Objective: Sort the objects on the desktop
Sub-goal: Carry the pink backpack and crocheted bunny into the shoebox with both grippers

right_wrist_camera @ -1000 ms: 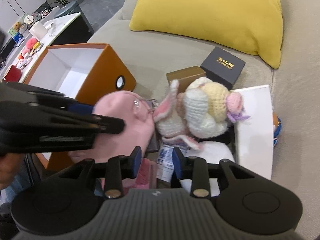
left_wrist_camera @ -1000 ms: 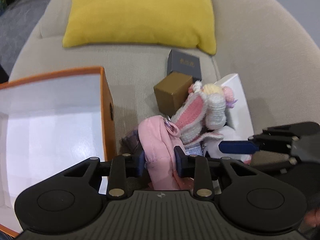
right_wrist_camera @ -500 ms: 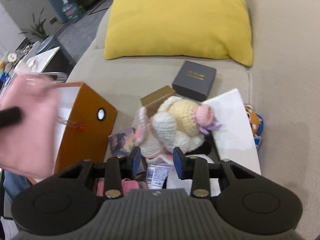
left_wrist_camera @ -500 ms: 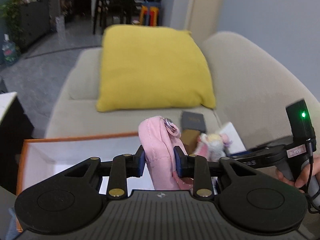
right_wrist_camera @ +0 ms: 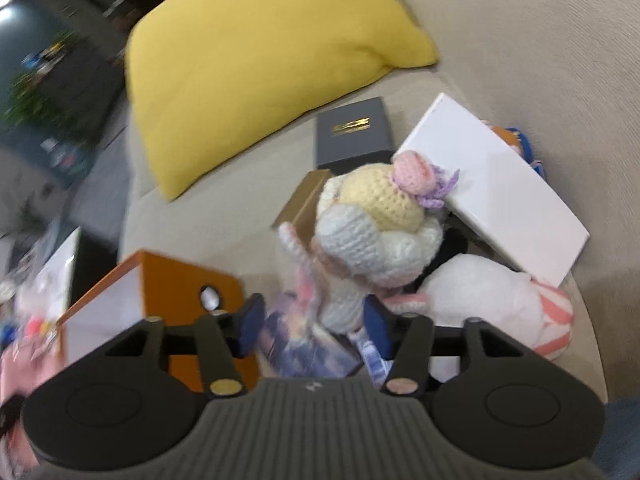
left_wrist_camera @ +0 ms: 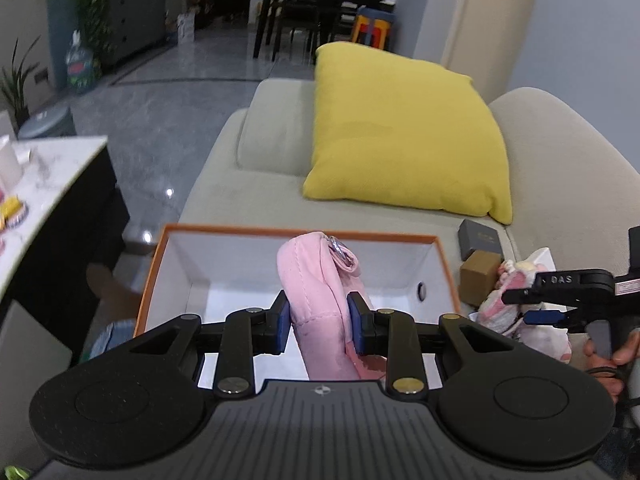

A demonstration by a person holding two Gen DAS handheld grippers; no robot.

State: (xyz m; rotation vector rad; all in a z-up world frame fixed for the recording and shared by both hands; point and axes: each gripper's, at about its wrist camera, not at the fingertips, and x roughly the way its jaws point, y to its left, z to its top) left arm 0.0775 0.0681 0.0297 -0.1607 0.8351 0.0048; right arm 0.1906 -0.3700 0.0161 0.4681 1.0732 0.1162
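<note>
The orange box stands open-topped and roomy, while the crocheted doll, boxes and plush crowd its right.

A beige sofa carries a yellow cushion against its back corner, beneath a pale grey-blue wall. Beyond it, glossy grey floor tiles reflect ceiling lights and run toward a dark dining table with chairs. A grey cabinet flanked by leafy plants stands at left, near a white marble-topped counter.
</note>
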